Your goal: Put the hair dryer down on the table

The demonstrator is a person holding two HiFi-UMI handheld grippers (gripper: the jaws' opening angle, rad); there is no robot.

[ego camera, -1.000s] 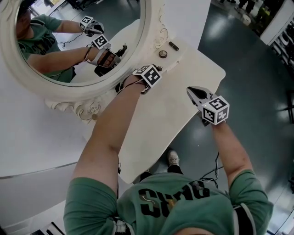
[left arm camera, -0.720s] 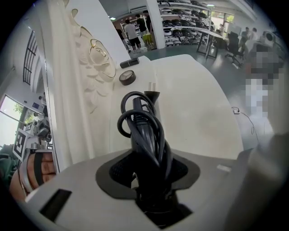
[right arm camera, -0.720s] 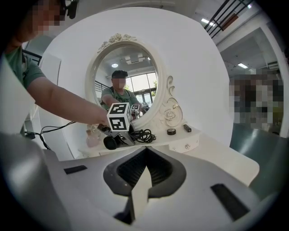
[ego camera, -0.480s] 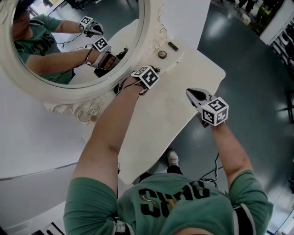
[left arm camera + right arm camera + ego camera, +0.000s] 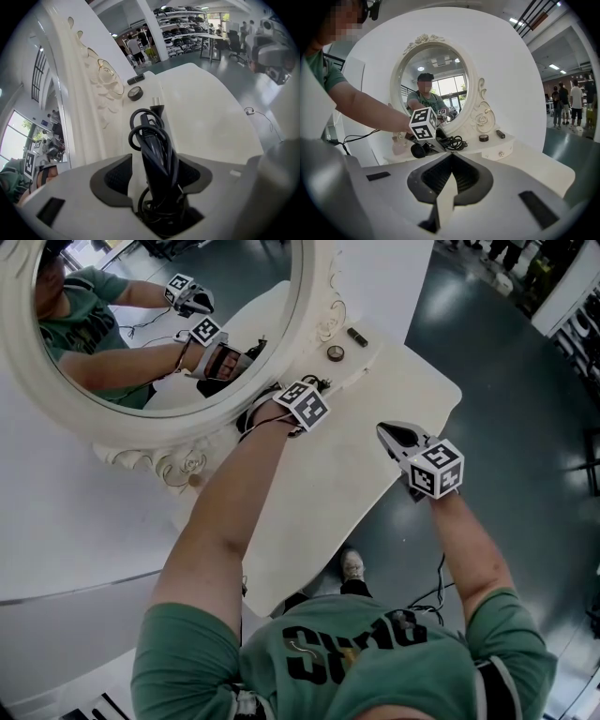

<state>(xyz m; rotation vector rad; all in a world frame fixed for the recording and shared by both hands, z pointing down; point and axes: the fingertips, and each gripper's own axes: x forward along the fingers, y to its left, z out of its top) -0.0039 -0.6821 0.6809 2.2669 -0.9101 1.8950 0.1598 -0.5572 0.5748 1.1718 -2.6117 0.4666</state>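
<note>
A black hair dryer with its cord wound round the handle lies on the white dressing table, right by the mirror's frame. My left gripper points steeply down over it with the handle between its jaws. Those jaws have just been opening, and a strip of white table shows between the left pad and the handle. In the right gripper view the dryer and its cord lie under the left gripper's marker cube. My right gripper hovers at the table's right side, shut and empty.
A large oval mirror in an ornate white frame stands along the table's back. A small round black jar and a short black tube sit past the dryer. The cord's plug points toward them. Dark floor lies beyond the table's curved edge.
The left gripper's marker cube has tipped and shifted very slightly over the dryer. The right gripper has stayed where it was.
</note>
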